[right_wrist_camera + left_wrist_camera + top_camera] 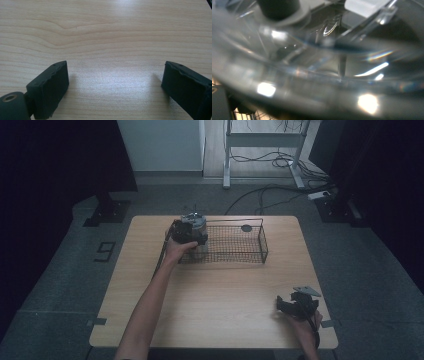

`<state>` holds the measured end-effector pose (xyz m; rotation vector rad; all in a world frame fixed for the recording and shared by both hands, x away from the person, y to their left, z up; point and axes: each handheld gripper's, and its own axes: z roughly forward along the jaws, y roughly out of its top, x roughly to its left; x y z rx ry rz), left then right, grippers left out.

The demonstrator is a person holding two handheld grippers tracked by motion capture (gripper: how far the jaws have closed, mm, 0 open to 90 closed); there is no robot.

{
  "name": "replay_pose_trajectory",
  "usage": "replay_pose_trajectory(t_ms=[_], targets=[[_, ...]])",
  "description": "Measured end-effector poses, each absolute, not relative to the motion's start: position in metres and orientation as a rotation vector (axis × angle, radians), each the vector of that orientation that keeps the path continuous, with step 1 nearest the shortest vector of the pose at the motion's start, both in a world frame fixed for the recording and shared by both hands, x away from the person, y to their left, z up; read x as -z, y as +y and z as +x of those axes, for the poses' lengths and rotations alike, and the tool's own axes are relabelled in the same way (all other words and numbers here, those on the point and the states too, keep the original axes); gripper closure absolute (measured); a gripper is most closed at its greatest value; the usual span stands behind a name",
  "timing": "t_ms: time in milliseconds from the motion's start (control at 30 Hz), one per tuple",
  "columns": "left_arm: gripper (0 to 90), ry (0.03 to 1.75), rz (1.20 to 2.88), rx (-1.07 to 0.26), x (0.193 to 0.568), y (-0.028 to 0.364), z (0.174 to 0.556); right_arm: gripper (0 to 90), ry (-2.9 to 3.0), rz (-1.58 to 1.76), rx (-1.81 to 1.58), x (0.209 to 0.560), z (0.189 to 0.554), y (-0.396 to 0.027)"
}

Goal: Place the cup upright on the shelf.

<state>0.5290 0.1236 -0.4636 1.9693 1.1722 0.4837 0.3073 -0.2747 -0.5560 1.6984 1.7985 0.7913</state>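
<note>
We've got the left tongs [192, 237] at the left end of the wire basket [255, 251], on a clear glass or plastic container [194, 222] w/ a grey top; from the left gripper view the clear container [319, 65] is pressed right up to the lens, so we can't tell whether these tongs are clenched on it or just against it. The container sits at the basket's left end; whether it rests on the mesh or hangs just above it is unclear

To do this step well, we'd keep the container upright, move it slowly, and watch that it clears the basket's wire rim. Clear walls are prob slick, so a firm squeeze low on the body

Right tongs [295, 306] rest released near the front right corner of the tabletop [225, 290], jaws wide apart over bare wood, nothing between them

A small dark disc [246, 228] lies at the basket's far side. Tabletop is light wood grain, room dim, grey floor, cables [280, 160] and a white desk frame [265, 142] behind
</note>
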Motion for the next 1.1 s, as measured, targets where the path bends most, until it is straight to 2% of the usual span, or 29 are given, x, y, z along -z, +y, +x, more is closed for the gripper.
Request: replay_pose_trajectory(t_ms=[667,1100], targets=[[4.0,1.15,2.005,-0.52,0.476,0.119,0.523,7.3,1.798,1.698,-0.791,0.556,0.307,-0.275],[3.2,1.165,1.994,-0.517,0.471,0.119,0.516,7.5,1.799,1.698,-0.791,0.556,0.307,-0.275]])
